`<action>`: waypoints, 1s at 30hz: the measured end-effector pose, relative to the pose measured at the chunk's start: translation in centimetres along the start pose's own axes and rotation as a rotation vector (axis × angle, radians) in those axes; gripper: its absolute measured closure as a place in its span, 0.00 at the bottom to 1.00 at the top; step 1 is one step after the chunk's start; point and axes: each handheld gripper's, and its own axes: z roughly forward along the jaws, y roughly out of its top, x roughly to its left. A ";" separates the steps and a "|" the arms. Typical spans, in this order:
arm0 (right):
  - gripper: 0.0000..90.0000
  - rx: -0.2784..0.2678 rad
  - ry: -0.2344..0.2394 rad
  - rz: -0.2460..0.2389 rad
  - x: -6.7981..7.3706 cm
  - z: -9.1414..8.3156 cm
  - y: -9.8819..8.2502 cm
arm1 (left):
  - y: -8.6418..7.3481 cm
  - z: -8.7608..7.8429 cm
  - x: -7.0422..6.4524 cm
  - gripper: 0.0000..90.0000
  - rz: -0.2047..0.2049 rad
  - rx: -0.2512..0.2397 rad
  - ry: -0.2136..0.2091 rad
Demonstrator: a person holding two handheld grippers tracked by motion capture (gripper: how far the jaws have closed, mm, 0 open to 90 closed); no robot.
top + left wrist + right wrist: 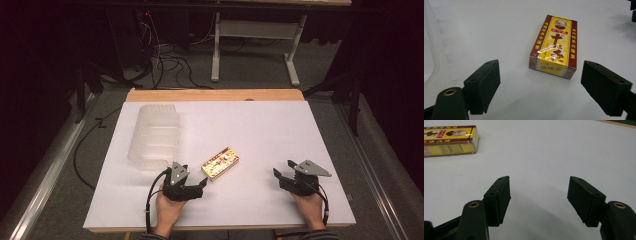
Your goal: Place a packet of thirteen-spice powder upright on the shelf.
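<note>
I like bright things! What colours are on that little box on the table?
The box is yellow with dark red-brown borders; clearest in the left gripper view.

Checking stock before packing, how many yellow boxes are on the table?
1. The yellow box lies flat on the white table, just ahead of the left gripper and beside the clear plastic container; none seems hidden.
</note>
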 end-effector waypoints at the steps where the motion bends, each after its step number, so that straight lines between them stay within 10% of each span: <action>1: 0.39 0.001 0.000 -0.001 0.0 0.0 0.0 | 0.1 0.0 0.0 0.19 -0.004 0.015 0.005; 30: 0.39 0.016 -0.020 -0.007 0.2 0.1 0.1 | 3.7 1.9 -1.3 0.16 0.095 0.107 -0.016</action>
